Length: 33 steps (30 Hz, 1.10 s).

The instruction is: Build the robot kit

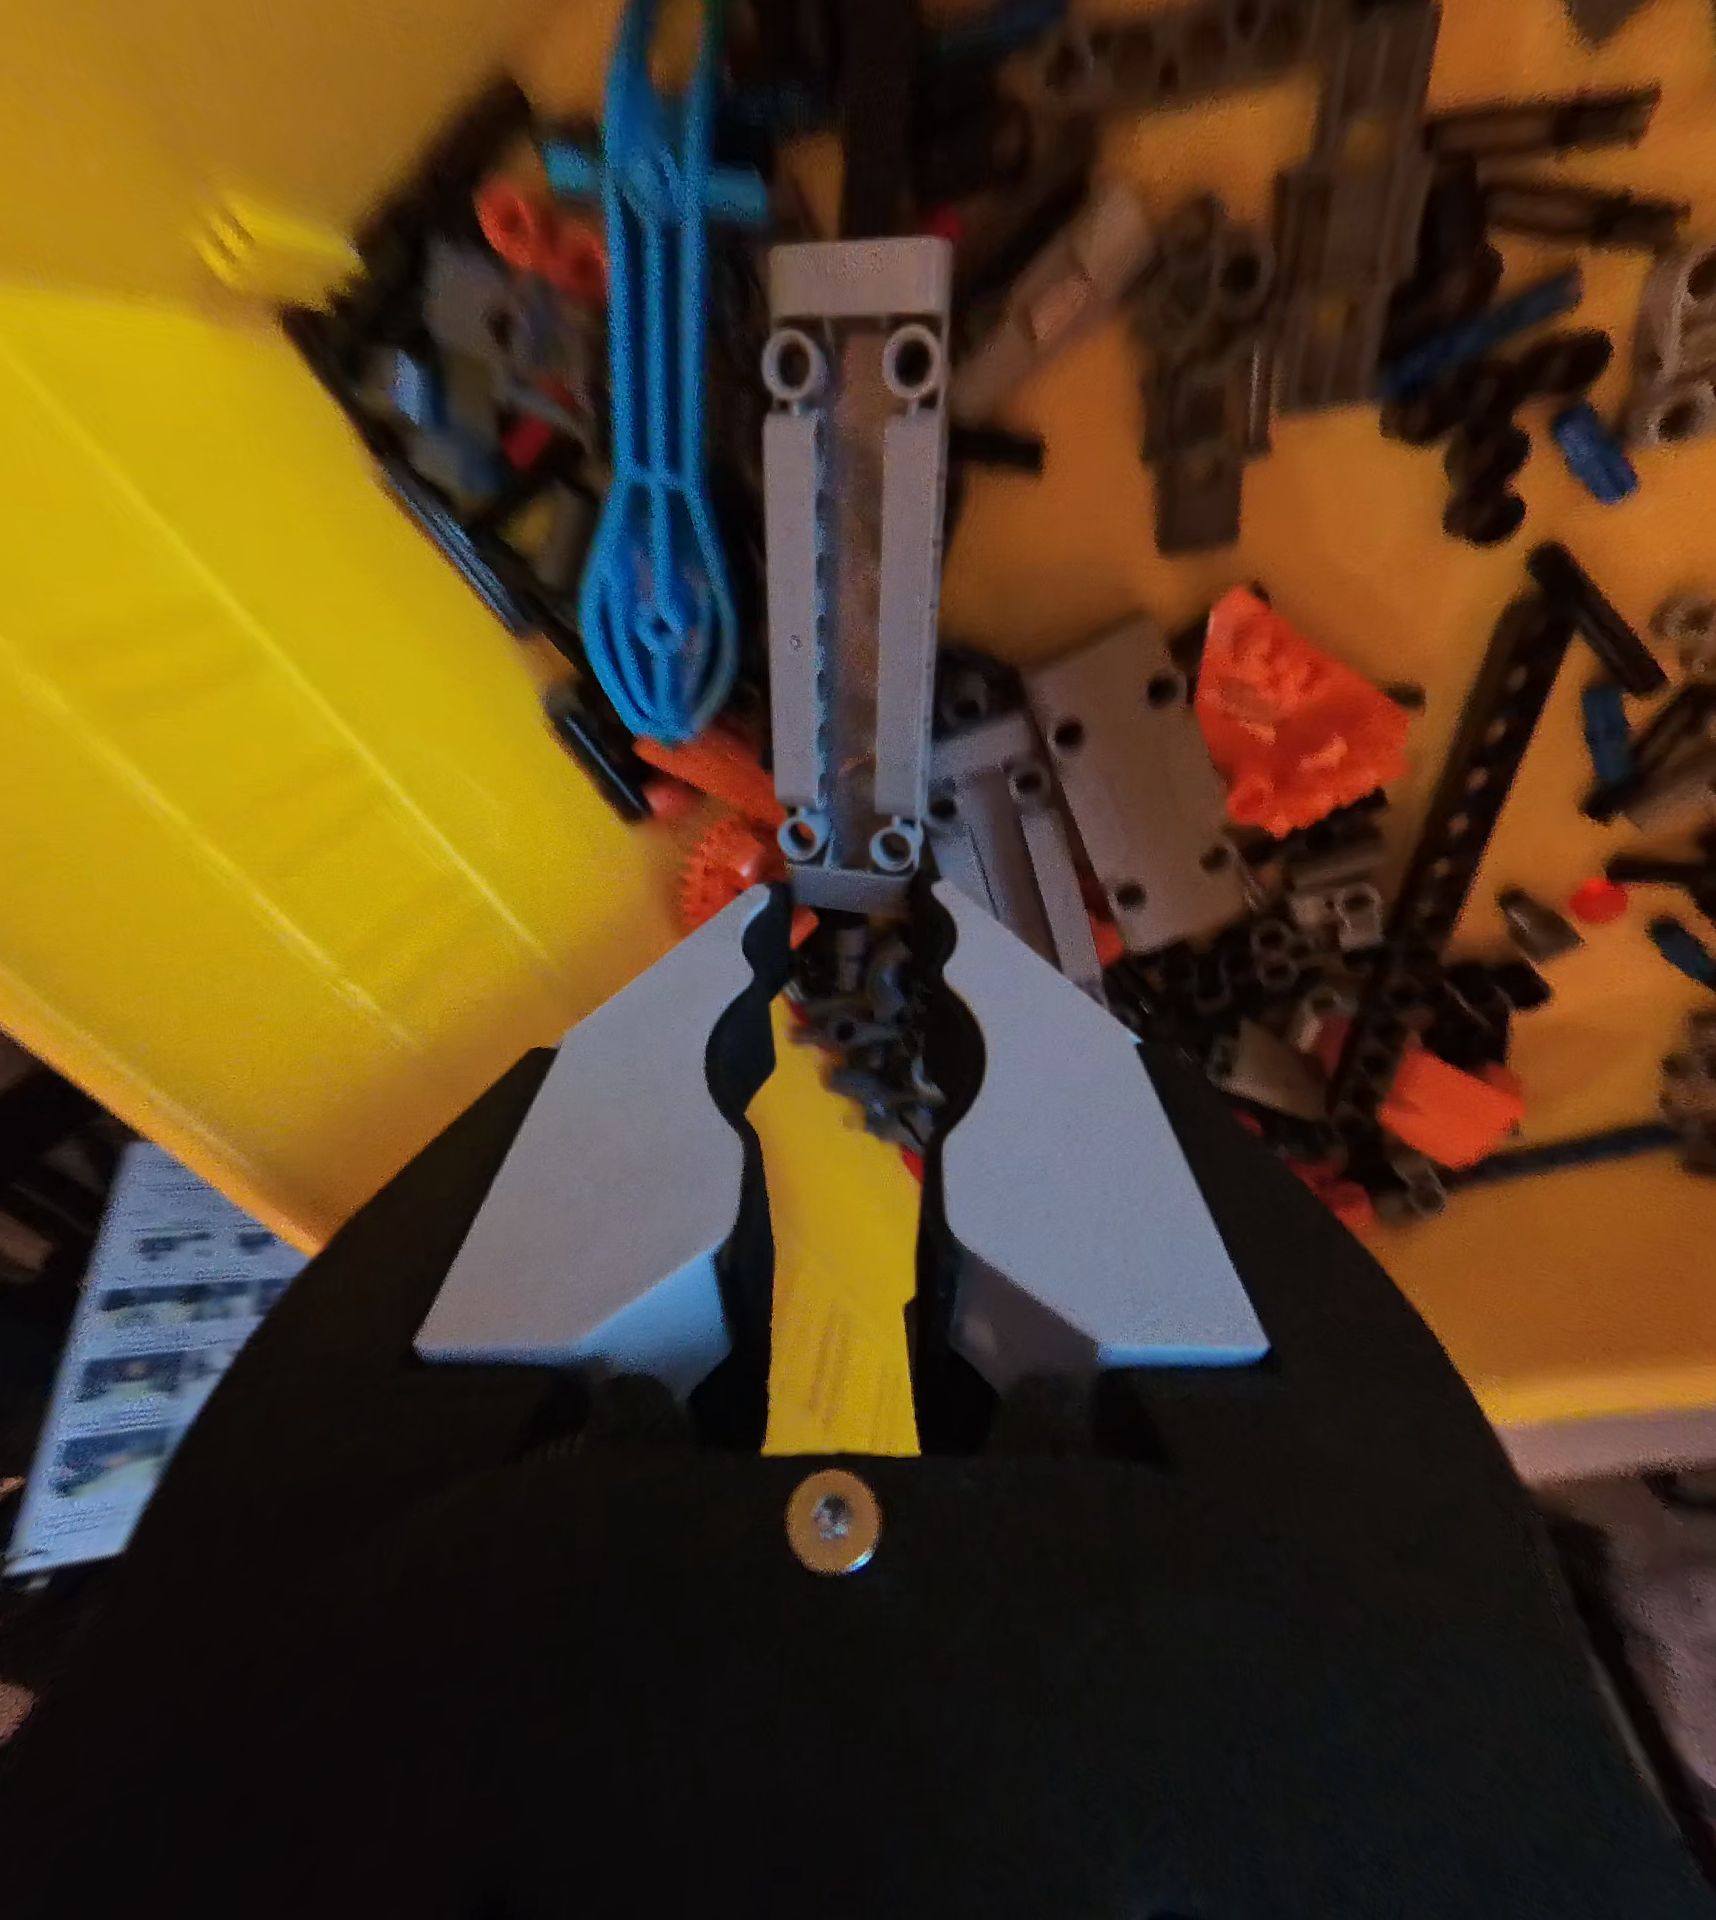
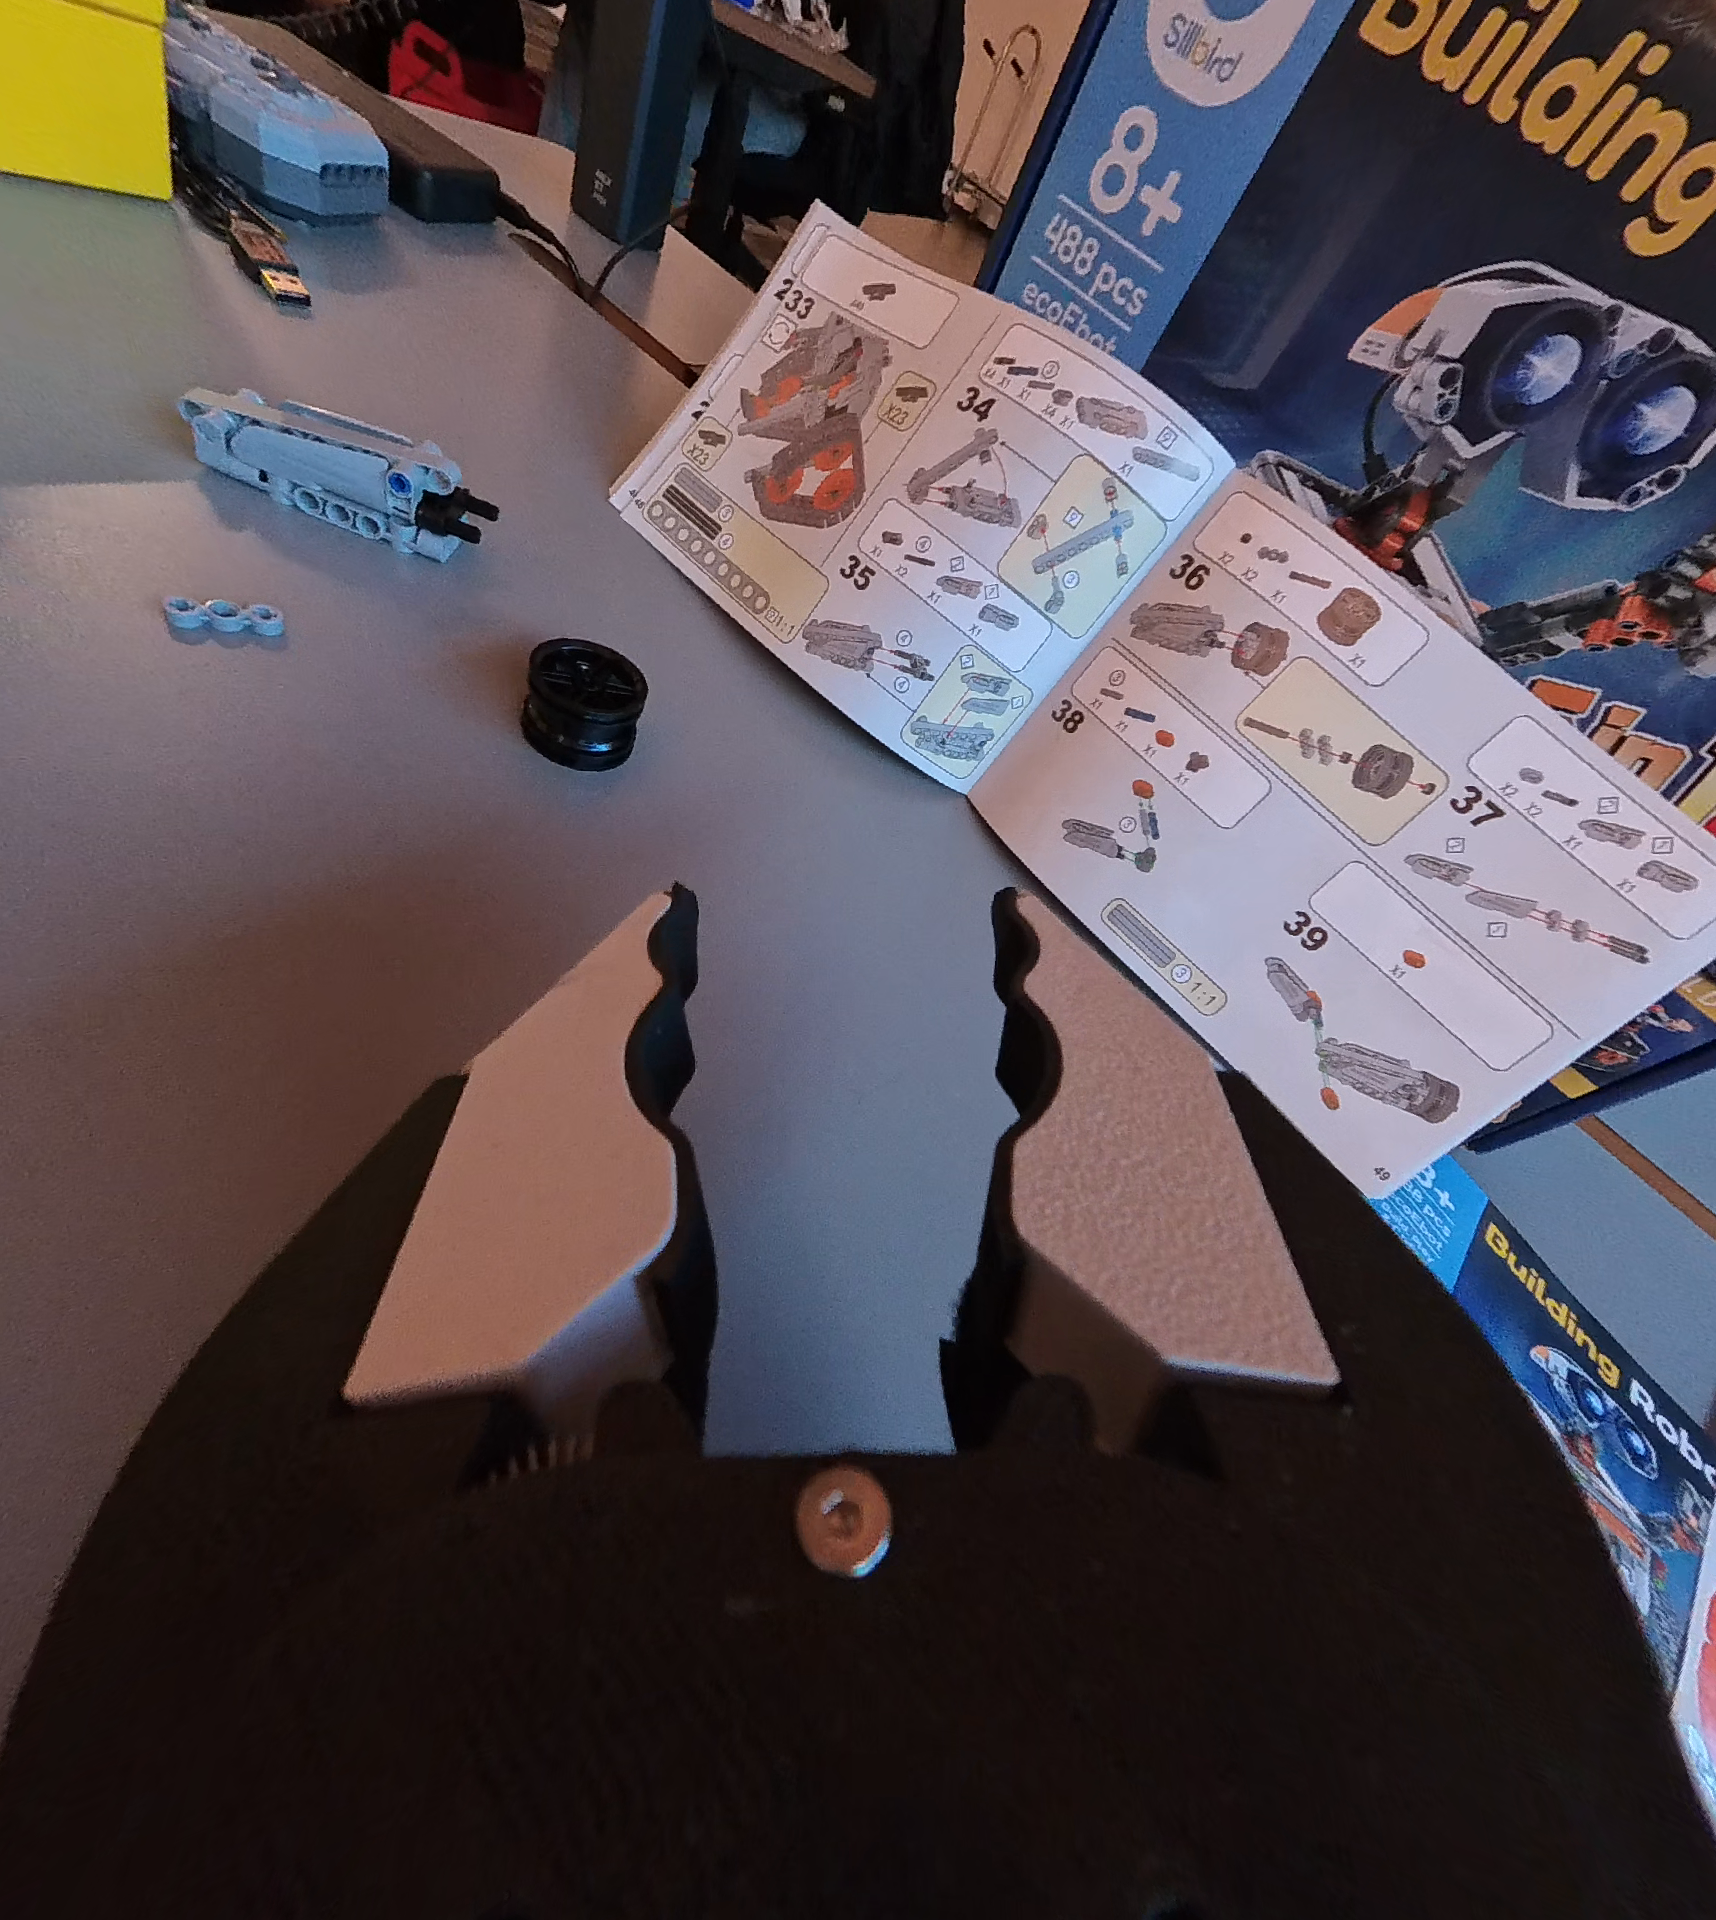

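The left tongs [image 1: 852, 906] are nearly closed, pinching the near end of a long grey studded plastic panel [image 1: 854, 561] that juts out above a yellow bin [image 1: 210, 644] of mixed building pieces; motion blur makes the contact hard to confirm. The right tongs [image 2: 841, 906] gape wide and empty above the bare grey counter [image 2: 158, 935], a black plastic wheel hub [image 2: 584, 703] ahead and an open instruction booklet [image 2: 1145, 665] just to the right.
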Available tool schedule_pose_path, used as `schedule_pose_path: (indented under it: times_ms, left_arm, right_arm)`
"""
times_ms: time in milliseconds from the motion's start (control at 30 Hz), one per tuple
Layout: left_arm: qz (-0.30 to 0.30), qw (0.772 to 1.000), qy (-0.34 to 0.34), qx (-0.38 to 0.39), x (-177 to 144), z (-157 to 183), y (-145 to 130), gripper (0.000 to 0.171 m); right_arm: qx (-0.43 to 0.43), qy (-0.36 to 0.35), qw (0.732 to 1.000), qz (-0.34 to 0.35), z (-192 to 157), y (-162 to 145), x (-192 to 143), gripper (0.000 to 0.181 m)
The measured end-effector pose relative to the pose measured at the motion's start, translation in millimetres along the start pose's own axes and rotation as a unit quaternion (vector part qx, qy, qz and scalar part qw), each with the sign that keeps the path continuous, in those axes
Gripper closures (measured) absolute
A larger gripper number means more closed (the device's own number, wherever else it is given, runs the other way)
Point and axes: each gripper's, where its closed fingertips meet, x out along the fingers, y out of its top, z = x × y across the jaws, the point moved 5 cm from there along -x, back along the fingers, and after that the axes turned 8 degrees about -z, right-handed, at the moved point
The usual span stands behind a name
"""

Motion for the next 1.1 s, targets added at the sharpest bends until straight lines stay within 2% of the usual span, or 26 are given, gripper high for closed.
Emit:
schedule_pose_path:
  times_ms: [100,167,200,267,367,467,533,600,700,767,833,900,933,967,1100]
  left_arm:
    - [-0.024,0.995,-0.1,-0.011,4.6,19.6,-21.8,0.15]
    - [-0.043,0.98,-0.194,0.002,6.7,42.5,-34.4,0.15]
    - [-0.046,0.97,-0.237,0.013,6.4,54.7,-39.2,0.15]
    - [-0.025,0.96,-0.278,0.022,2.7,66.9,-41.9,0.15]
    - [0.031,0.966,-0.256,0.004,-10.0,55.4,-32.1,0.137]
    - [0.123,0.977,-0.175,-0.022,-30.3,21.2,-5.3,0.12]
    - [0.162,0.978,-0.128,-0.027,-36.7,1.4,15.2,0.103]
    - [0.166,0.979,-0.116,-0.035,-31.7,-8.1,34.1,0.095]
    - [0.142,0.985,-0.091,-0.043,-13.4,-16.3,55.3,0.093]
    - [0.12,0.99,-0.055,-0.041,-1.5,-22.8,63.5,0.094]
    - [0.112,0.991,-0.068,-0.041,3.0,-20.9,69.5,0.098]
    - [0.1,0.988,-0.106,-0.051,2.8,-17.2,70.4,0.118]
    - [0.097,0.986,-0.126,-0.053,1.7,-15.2,69.4,0.143]
    - [0.091,0.983,-0.15,-0.05,1.6,-11.2,66.9,0.15]
    - [0.052,0.977,-0.203,-0.042,3.5,1.8,44.9,0.151]
  right_arm:
    - [0.006,0.004,1.0,-0.001,0.8,-0.4,0.4,0.124]
    - [0.009,0.007,1.0,-0.002,1.1,-0.5,0.6,0.125]
    - [0.01,0.009,1.0,-0.002,1.0,-0.6,0.7,0.125]
    - [0.01,0.011,1.0,-0.002,0.8,-0.7,1.0,0.125]
    - [0.009,0.013,1.0,-0.003,0.5,-0.8,1.4,0.125]
    - [0.006,0.015,1.0,-0.006,-0.4,-1.1,1.9,0.125]
    - [0.002,0.016,1.0,-0.007,-1.2,-1.0,2.2,0.125]
    - [-0.001,0.017,1.0,-0.007,-2.0,-1.0,2.1,0.125]
    - [-0.004,0.019,1.0,-0.006,-3.1,-0.8,1.8,0.125]
    - [-0.006,0.021,1.0,-0.007,-3.5,-0.8,2.1,0.125]
    - [-0.008,0.023,1.0,-0.01,-4.3,-1.3,2.9,0.125]
    - [-0.013,0.026,0.999,-0.014,-5.5,-1.6,3.8,0.126]
    - [-0.015,0.027,0.999,-0.015,-6.2,-1.7,4.1,0.126]
    - [-0.018,0.028,0.999,-0.016,-6.9,-1.8,4.2,0.126]
    - [-0.031,0.031,0.999,-0.019,-9.8,-2.2,4.8,0.127]
